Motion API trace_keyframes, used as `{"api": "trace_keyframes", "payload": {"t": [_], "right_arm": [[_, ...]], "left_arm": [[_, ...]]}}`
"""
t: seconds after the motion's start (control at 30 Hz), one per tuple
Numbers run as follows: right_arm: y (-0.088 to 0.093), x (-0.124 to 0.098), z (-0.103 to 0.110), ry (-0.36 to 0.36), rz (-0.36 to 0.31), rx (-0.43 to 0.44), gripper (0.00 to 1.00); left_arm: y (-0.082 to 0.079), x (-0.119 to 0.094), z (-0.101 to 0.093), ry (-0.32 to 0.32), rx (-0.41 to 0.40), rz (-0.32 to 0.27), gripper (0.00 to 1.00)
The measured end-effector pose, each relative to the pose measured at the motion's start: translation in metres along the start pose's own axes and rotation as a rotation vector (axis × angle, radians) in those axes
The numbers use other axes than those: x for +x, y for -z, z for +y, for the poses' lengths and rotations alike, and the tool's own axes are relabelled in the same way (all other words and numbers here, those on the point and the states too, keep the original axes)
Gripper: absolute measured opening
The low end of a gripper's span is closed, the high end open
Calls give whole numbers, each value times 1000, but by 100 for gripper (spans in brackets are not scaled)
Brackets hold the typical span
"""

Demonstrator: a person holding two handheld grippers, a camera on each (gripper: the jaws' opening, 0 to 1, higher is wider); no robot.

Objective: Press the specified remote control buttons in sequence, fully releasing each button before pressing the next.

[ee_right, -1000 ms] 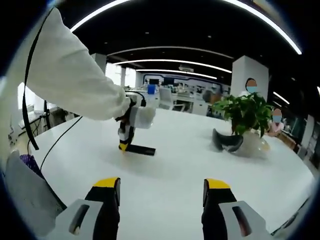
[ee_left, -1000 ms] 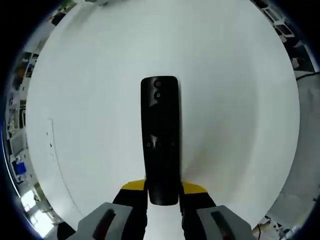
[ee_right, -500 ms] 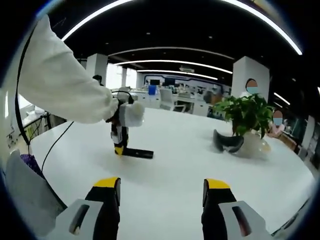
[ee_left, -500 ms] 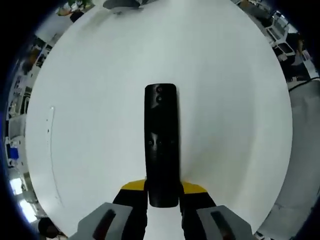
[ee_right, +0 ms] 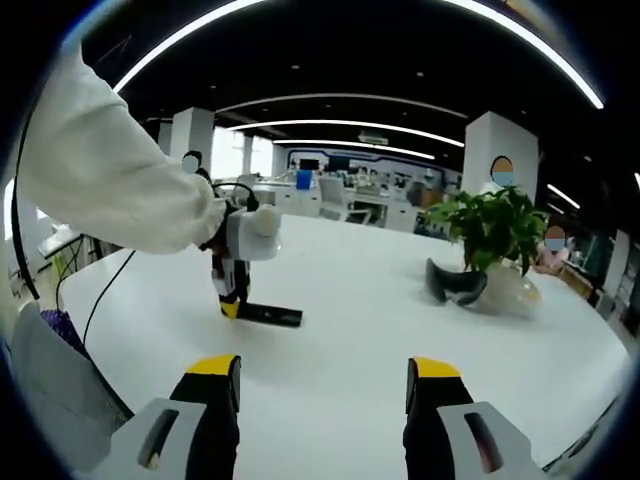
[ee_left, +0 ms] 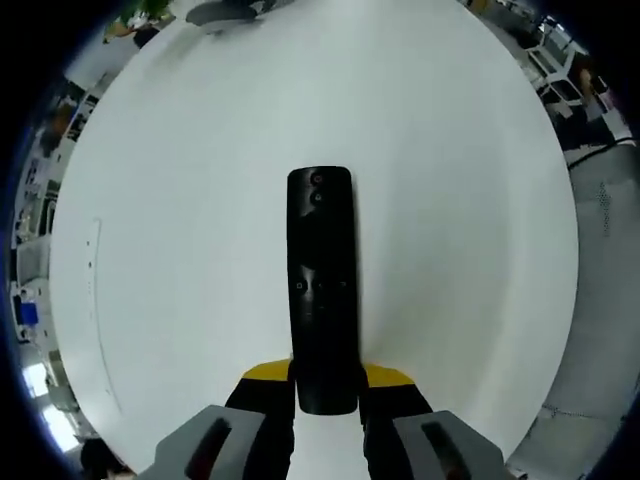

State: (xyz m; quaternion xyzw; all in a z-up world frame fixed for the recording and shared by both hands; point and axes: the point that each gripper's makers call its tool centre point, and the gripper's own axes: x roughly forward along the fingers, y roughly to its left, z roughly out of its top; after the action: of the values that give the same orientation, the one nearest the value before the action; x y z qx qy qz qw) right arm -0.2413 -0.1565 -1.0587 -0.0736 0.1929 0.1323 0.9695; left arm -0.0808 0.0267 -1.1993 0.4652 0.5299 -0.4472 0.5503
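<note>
Left gripper is clamped on the near end of the black remote control. Yellow-tipped jaws sit tight against both long sides of it, in the left gripper view.

The remote runs straight away from the jaws, button face toward the camera. 2 small round buttons sit at its far end, and a row of small buttons about midway. Exact labels are too small to read.

Below it is the white tabletop. In the right gripper view the remote control lies low and flat, roughly level. I cannot tell whether it touches the tabletop. It is out toward the middle of the tabletop, well in from every edge.

In that view the left gripper comes down from above on the remote's left end, held by a white-sleeved arm.

Right gripper: jaws wide apart, nothing between them, hovering over the near part of the tabletop, well apart from the remote.

A potted plant stands on the far right part of the tabletop, with a dark curved object just in front of its base. A black cable trails across the left side of the tabletop.
</note>
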Motion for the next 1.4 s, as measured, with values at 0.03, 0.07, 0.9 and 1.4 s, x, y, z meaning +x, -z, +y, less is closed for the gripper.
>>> {"api": "trace_keyframes", "payload": {"t": [0.03, 0.07, 0.9, 1.4], "right_arm": [[0, 0, 0, 0, 1, -1, 66], [0, 0, 0, 0, 1, -2, 66], [-4, -2, 4, -21, -16, -9, 64], [-1, -1, 8, -36, -6, -26, 63]], "left_arm": [[0, 0, -1, 0, 2, 0, 23], [1, 0, -2, 0, 4, -1, 23], [7, -3, -43, -3, 14, -21, 23], [8, -4, -67, 2, -16, -134, 23]]}}
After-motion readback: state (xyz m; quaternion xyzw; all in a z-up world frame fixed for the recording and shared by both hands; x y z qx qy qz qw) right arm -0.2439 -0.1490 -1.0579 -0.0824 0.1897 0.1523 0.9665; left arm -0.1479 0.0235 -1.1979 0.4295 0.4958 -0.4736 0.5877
